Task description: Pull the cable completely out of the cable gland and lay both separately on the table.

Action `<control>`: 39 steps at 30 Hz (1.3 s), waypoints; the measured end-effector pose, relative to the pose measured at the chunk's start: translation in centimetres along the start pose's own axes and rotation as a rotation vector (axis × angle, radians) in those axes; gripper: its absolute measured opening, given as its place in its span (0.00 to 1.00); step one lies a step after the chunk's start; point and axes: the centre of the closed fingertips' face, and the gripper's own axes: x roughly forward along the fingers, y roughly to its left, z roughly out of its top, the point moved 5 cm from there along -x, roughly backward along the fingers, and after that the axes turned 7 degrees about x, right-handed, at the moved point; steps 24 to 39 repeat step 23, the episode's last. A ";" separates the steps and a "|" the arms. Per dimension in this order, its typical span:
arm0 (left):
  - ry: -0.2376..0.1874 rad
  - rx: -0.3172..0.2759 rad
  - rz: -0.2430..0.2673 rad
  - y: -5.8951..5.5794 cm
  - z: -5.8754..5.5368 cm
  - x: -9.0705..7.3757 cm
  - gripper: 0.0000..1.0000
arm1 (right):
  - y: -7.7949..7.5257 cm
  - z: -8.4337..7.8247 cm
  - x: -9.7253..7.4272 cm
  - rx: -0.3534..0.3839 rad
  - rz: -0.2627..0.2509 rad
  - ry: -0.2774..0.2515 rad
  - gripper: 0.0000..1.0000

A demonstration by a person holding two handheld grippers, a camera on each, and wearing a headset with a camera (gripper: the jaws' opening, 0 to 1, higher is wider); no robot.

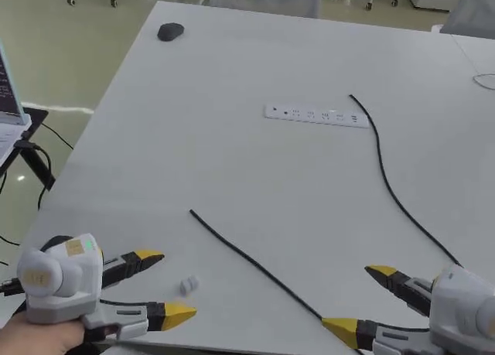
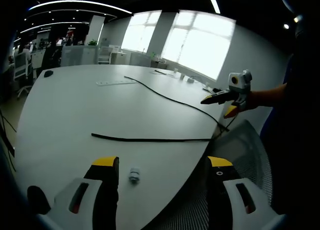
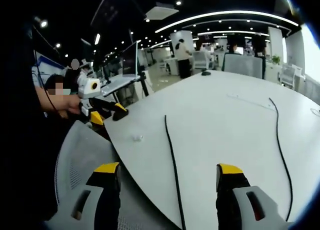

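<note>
A short black cable [image 1: 251,261] lies loose on the white table, running from mid-table to the near edge; it also shows as the cable [image 2: 150,139] and the cable [image 3: 171,160]. A small grey cable gland [image 1: 188,283] lies apart from it near the front edge, also seen as the gland [image 2: 133,175] and the gland [image 3: 136,138]. My left gripper [image 1: 170,285] is open, its yellow tips on either side of the gland just short of it. My right gripper [image 1: 360,301] is open near the cable's near end, holding nothing.
A white power strip [image 1: 317,115] lies mid-table with a long black cord [image 1: 390,186] curving to the right edge. A dark mouse [image 1: 170,32] sits at the far left corner. A laptop [image 1: 9,107] stands off the table's left. A grey mesh chair [image 3: 80,165] is below the front edge.
</note>
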 end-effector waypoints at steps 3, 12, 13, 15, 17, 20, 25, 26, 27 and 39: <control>0.022 0.016 -0.002 -0.2 -0.6 0.0 0.71 | 0.2 -0.4 0.0 0.001 0.000 0.006 0.83; 0.035 -0.002 -0.001 -0.2 -0.8 -0.1 0.76 | 0.6 -1.0 0.1 0.027 0.007 0.023 0.90; 0.034 0.000 -0.001 -0.3 -0.8 -0.1 0.76 | 0.5 -1.0 0.1 0.030 0.005 0.021 0.91; 0.030 -0.001 -0.002 -0.3 -0.8 -0.2 0.77 | 0.7 -1.0 0.2 0.036 0.007 0.019 0.94; 0.023 -0.002 0.000 -0.4 -0.7 -0.3 0.78 | 0.9 -1.0 0.3 0.043 0.017 0.018 0.96; 0.026 -0.001 0.006 -0.2 -0.8 -0.6 0.79 | 1.4 -1.2 0.5 0.043 0.031 0.024 0.99; 0.024 -0.003 0.012 -0.1 -0.7 -0.8 0.79 | 1.5 -1.3 0.6 0.043 0.034 0.032 0.99; 0.024 -0.003 0.012 -0.1 -0.7 -0.8 0.79 | 1.5 -1.3 0.6 0.043 0.034 0.032 0.99; 0.024 -0.003 0.012 -0.1 -0.7 -0.8 0.79 | 1.5 -1.3 0.6 0.043 0.034 0.032 0.99; 0.024 -0.003 0.012 -0.1 -0.7 -0.8 0.79 | 1.5 -1.3 0.6 0.043 0.034 0.032 0.99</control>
